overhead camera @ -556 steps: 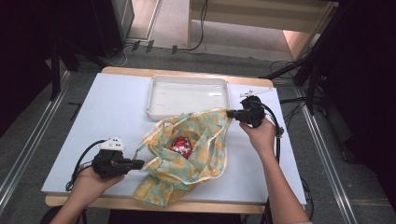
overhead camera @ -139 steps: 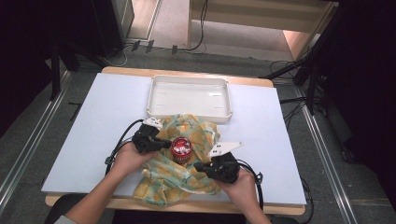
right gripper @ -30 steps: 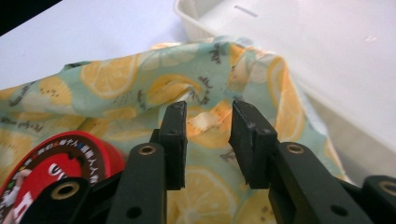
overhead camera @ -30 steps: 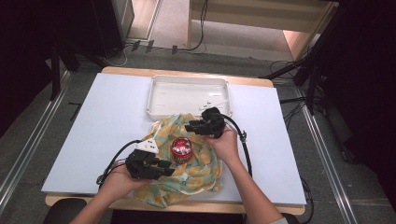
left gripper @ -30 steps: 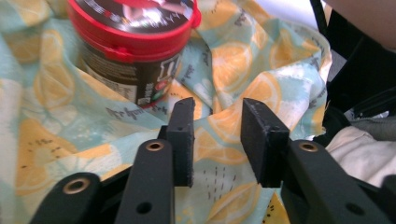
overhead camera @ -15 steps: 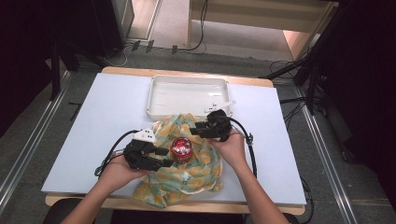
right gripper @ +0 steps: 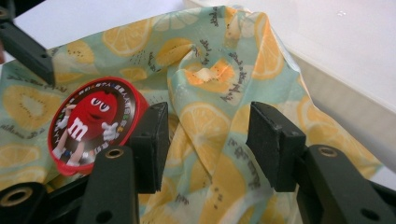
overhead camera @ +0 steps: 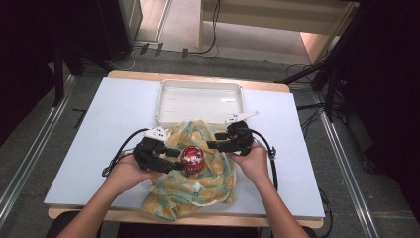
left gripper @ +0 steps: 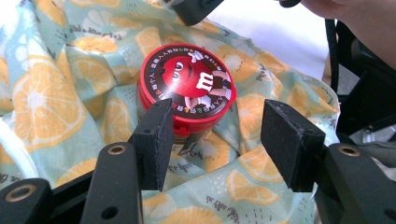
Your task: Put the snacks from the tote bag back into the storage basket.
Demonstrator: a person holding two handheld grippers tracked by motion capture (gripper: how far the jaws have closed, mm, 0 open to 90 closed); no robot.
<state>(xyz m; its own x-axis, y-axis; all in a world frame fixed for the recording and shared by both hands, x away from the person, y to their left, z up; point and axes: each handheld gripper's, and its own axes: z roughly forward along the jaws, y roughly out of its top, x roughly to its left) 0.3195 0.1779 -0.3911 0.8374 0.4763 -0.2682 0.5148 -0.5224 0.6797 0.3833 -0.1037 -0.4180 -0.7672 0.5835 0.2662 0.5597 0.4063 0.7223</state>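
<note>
A round can with a red cartoon lid [overhead camera: 191,156] stands on a crumpled lemon-print cloth [overhead camera: 198,191] in the middle of the table. My left gripper [overhead camera: 177,166] reaches in from the left. Its jaws have just been opening, and the can [left gripper: 187,91] sits just beyond them, with the left pad [left gripper: 154,140] in front of its rim and not pressing. My right gripper [overhead camera: 212,145] is on the can's right, pointing left. Its jaws [right gripper: 205,140] have just been opening wide over a raised fold of cloth [right gripper: 210,116], which they do not pinch. The can [right gripper: 91,123] lies to their left.
A white tray [overhead camera: 163,106] stands empty behind the cloth, its wall [right gripper: 350,107] close to the right gripper. The cloth's far edge touches the tray. The white tabletop [overhead camera: 99,129] is bare to the left and right. Black cables trail from both grippers.
The left gripper has come up from the lower left to the can. The right gripper has drawn slightly back from the cloth's top. Both jaws stand wider.
</note>
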